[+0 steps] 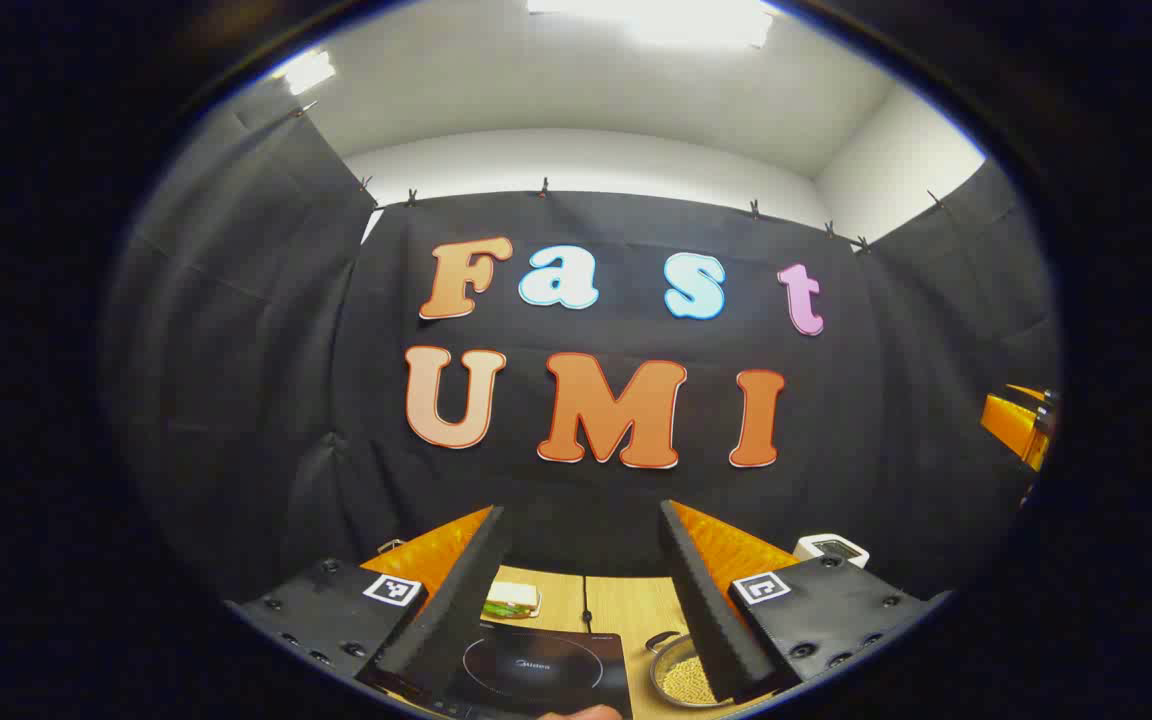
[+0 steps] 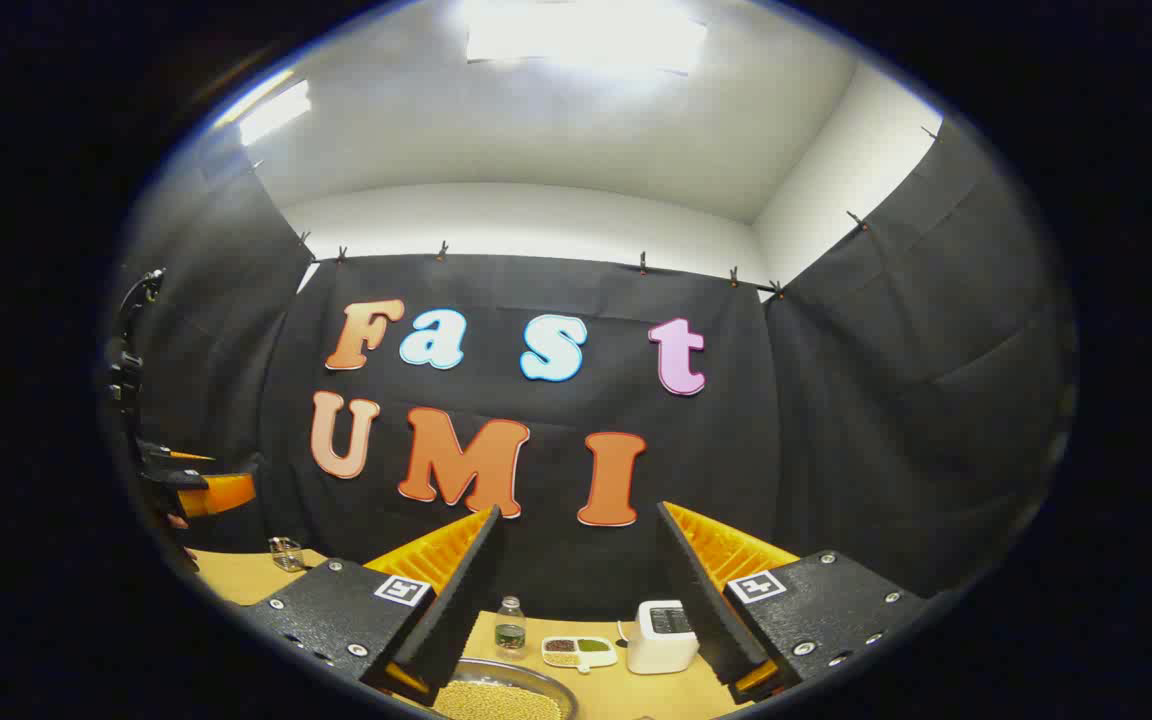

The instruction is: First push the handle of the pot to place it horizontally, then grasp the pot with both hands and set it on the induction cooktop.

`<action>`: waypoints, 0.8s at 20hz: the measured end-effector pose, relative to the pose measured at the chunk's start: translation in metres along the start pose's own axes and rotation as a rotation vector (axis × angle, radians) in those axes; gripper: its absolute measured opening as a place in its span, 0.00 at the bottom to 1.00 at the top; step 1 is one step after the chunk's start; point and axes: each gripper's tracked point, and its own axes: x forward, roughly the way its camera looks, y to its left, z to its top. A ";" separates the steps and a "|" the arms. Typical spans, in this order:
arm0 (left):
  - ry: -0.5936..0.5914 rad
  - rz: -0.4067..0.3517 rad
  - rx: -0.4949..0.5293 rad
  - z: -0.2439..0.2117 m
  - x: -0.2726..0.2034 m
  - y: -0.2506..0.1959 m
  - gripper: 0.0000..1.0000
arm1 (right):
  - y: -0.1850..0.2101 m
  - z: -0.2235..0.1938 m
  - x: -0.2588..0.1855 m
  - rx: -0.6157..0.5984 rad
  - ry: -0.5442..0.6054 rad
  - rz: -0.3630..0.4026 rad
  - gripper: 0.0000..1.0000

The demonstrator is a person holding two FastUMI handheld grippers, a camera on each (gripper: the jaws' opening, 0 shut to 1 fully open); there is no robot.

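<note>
Task standing at the start: pot [image 1: 684, 678] resting on the wooden table [image 1: 626, 605] just right of the induction cooktop [image 1: 536, 668], not on it, filled with small pale grains. Pot handle [image 1: 662, 640] showing as a dark loop at the rim's upper left in the left gripper view; orientation hard to judge from this angle, probably not yet pushed horizontal. Remaining: pushing the handle flat, taking the pot from both sides, lifting it across onto the cooktop. Left gripper [image 1: 584, 590] hovering above the table edge, tilted up toward the booth wall, jaws spread wide and gripping nothing, cooktop showing between the fingers and the pot partly hidden behind the right-hand finger. Right gripper [image 2: 576, 600] hovering likewise, aimed level-to-upward, jaws spread wide with nothing between them, pot rim and grains appearing low in the right gripper view just under the left-hand finger. Neither gripper touching the pot or the handle. Lying beyond on the table: a sandwich [image 1: 513, 600] past the cooktop's far left corner, a white toaster [image 2: 663, 636], a small divided dish [image 2: 579, 652] of seeds, a small bottle [image 2: 509, 626]. Next move judged as calling for pitching one gripper downward toward the handle, since both are pointing mostly at the wall and well above the pot.
</note>
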 end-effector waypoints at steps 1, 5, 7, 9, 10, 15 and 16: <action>-0.002 0.006 0.001 0.004 0.001 0.003 0.98 | 0.005 0.002 0.004 0.008 -0.007 0.022 0.95; -0.014 0.020 0.035 0.008 0.004 0.007 0.97 | 0.010 0.005 0.008 0.027 -0.021 0.046 0.93; -0.044 0.016 0.024 0.014 0.005 0.004 0.98 | 0.014 0.001 0.009 0.024 -0.016 0.057 0.93; -0.063 0.026 0.024 0.015 0.009 0.005 0.98 | 0.013 -0.002 0.012 0.018 -0.010 0.054 0.93; -0.068 0.037 0.024 0.013 0.009 0.008 0.98 | 0.013 -0.003 0.014 0.016 -0.008 0.051 0.94; -0.080 0.049 0.016 0.003 0.015 0.003 0.98 | 0.012 -0.011 0.021 0.020 -0.019 0.047 0.94; -0.077 0.041 0.016 0.000 0.018 -0.001 0.98 | 0.012 -0.013 0.023 0.024 -0.020 0.045 0.94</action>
